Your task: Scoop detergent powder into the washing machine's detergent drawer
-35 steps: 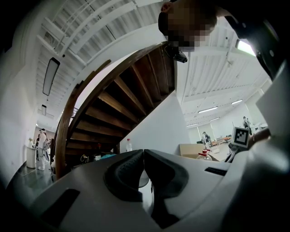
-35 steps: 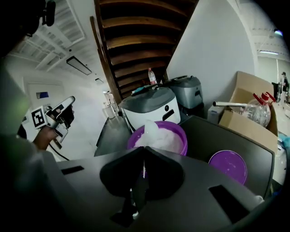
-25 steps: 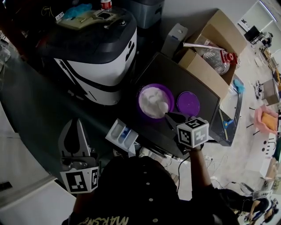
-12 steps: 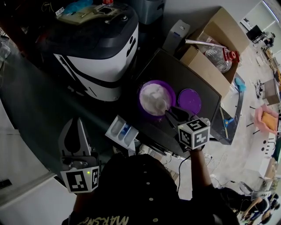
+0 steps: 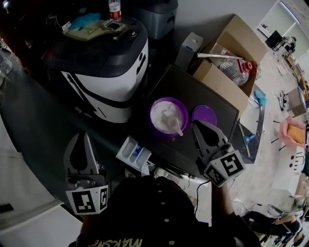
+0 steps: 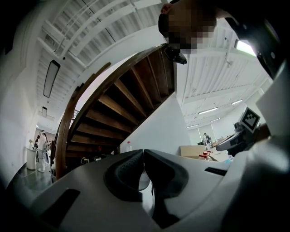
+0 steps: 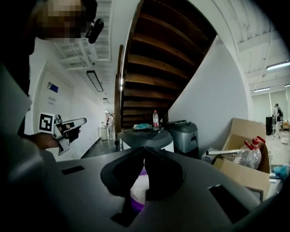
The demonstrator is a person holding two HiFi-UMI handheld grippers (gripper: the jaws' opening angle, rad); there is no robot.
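A purple tub (image 5: 166,117) of white detergent powder stands on the black table (image 5: 193,89). A white scoop (image 5: 175,123) rests in the powder, its handle toward the tub's near rim. My right gripper (image 5: 199,126) is just right of the tub, shut and empty; in the right gripper view its jaws (image 7: 144,152) meet above the tub (image 7: 138,192). The white detergent drawer (image 5: 135,152) sticks out below the table's near-left edge. My left gripper (image 5: 78,140) hangs at the lower left, shut with nothing in it (image 6: 143,154).
The tub's purple lid (image 5: 204,116) lies right of it. A white and black washing machine (image 5: 104,62) stands at the back left with a bottle (image 5: 114,8) on top. An open cardboard box (image 5: 231,58) with a large bottle sits behind the table.
My right gripper opened, let go of the scoop and closed again, pulling back to the right and toward me. The scoop now lies in the powder. The left gripper stayed put.
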